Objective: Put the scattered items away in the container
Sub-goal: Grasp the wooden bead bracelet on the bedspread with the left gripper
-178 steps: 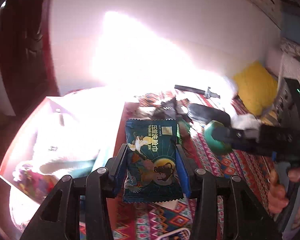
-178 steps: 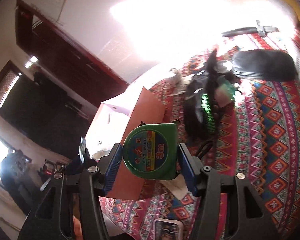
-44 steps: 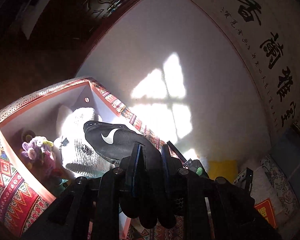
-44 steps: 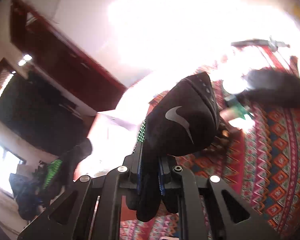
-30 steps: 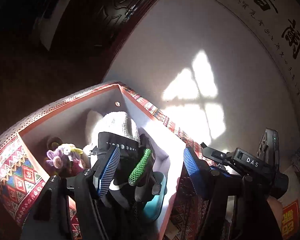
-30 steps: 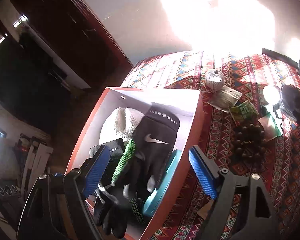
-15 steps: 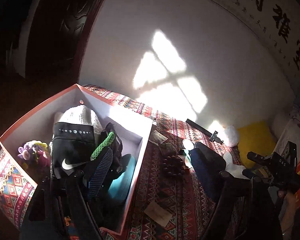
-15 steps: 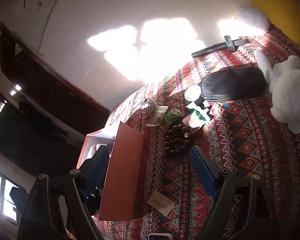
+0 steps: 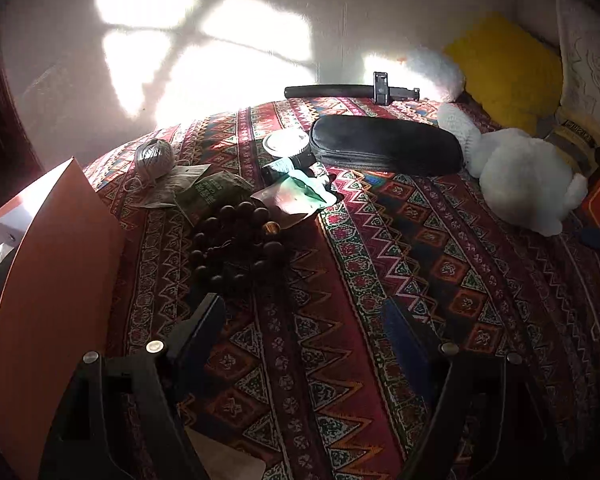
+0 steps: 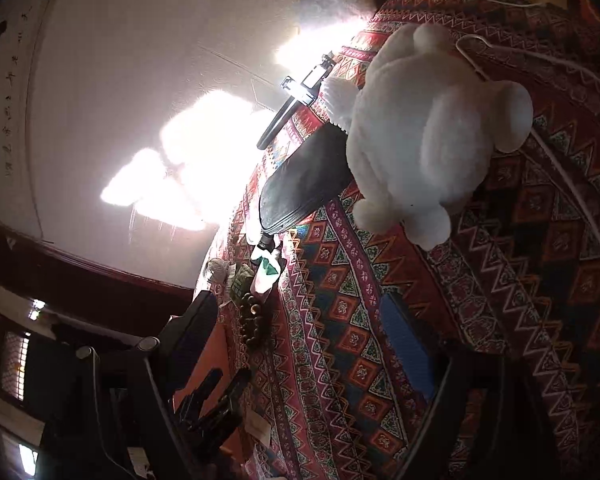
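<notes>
With the left gripper (image 9: 302, 308) splayed wide and empty, hung over the patterned cloth (image 9: 380, 280), pointed down toward the string of dark beads (image 9: 236, 240) just ahead of the fingertips. Held the right gripper (image 10: 296, 304) equally spread, nothing between its pads, aimed across the cloth with the white plush toy (image 10: 428, 136) ahead and well apart from the jaws. Found the orange box (image 9: 56, 280) at the left edge of the left wrist view, close beside the left gripper, with only a sliver of its contents showing. Counted plenty left out on the cloth: the beads, a ball of twine (image 9: 154, 158), a dull green packet (image 9: 208, 192) and a green-and-white sachet (image 9: 300, 196) touching or overlapping in one cluster, a long black pouch (image 9: 384, 150) beyond them, and the plush toy off to the right. Judged the step as a reach for fresh items, one per hand, with the tidying only partly done. Called next for lowering the left jaws around the bead pile, which looked loose and apt to spill, and for carrying the right jaws on to the toy, soft and bulky enough to need the full spread.
</notes>
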Motion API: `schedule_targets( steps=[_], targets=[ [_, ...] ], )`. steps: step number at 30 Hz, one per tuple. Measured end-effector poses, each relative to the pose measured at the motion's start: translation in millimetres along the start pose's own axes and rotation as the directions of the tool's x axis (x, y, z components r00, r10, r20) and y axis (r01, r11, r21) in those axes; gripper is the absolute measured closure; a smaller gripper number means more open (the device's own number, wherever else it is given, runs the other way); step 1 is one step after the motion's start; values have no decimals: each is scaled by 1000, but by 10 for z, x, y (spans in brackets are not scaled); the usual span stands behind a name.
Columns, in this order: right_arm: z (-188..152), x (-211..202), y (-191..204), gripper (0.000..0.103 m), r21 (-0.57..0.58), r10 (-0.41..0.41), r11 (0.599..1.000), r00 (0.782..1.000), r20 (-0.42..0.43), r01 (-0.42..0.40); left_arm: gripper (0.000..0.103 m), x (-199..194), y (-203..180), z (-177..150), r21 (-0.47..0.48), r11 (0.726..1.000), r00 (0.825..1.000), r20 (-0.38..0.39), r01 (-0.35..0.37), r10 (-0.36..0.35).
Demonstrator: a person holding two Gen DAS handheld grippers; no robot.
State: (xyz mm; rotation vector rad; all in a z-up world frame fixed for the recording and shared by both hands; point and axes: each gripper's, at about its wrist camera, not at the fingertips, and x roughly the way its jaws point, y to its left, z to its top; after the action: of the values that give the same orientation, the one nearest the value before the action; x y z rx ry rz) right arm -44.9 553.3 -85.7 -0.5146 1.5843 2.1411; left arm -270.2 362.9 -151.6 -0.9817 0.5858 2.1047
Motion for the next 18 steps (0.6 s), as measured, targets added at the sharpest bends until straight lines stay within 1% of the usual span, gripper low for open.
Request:
schedule_targets(
  steps=[2, 4, 5, 6, 7, 8, 9, 10, 11, 13, 15, 17, 18],
  targets=[
    [41, 51, -78, 19, 21, 9, 1000, 1000, -29, -9, 24, 326, -13, 102, 22, 998, 997, -53, -53, 55],
    [66, 93, -185, 19, 60, 20, 998, 998, -52, -17, 27, 635, 25, 188, 47, 992, 988, -100, -113, 117],
    [77, 121, -222, 19, 76, 22, 997, 998, -60, -17, 30, 786, 78, 206, 46, 992, 982, -142, -120, 126],
    [83, 145, -249, 19, 86, 22, 996, 997, -70, -16, 30, 884, 163, 215, 10, 996, 980, -175, -89, 89],
    [94, 165, -265, 19, 91, 22, 996, 997, -78, -15, 34, 930, 279, 226, -65, 997, 979, -202, -38, 24],
    [104, 177, -270, 19, 92, 22, 996, 996, -81, -15, 47, 943, 385, 236, -140, 990, 974, -225, -7, -25],
    [104, 183, -266, 19, 91, 21, 996, 997, -80, -14, 57, 927, 453, 232, -180, 984, 969, -244, 3, -48],
    [99, 185, -251, 19, 86, 22, 996, 996, -82, -15, 73, 891, 487, 199, -202, 979, 962, -262, 27, -81],
    [86, 190, -225, 19, 78, 28, 997, 996, -85, -21, 80, 837, 500, 136, -220, 973, 951, -279, 68, -130],
    [43, 202, -166, 19, 65, 44, 997, 994, -101, -38, 88, 689, 440, -76, -234, 960, 922, -314, 155, -225],
    [-26, 231, -109, 20, 56, 60, 997, 990, -127, -53, 88, 476, 340, -349, -232, 945, 891, -341, 230, -300],
    [-124, 289, -63, 20, 45, 70, 997, 983, -170, -63, 88, 270, 262, -636, -256, 920, 856, -357, 296, -375],
    [-182, 329, -40, 20, 40, 71, 997, 978, -196, -64, 88, 180, 242, -781, -289, 897, 831, -358, 335, -426]
  ],
)
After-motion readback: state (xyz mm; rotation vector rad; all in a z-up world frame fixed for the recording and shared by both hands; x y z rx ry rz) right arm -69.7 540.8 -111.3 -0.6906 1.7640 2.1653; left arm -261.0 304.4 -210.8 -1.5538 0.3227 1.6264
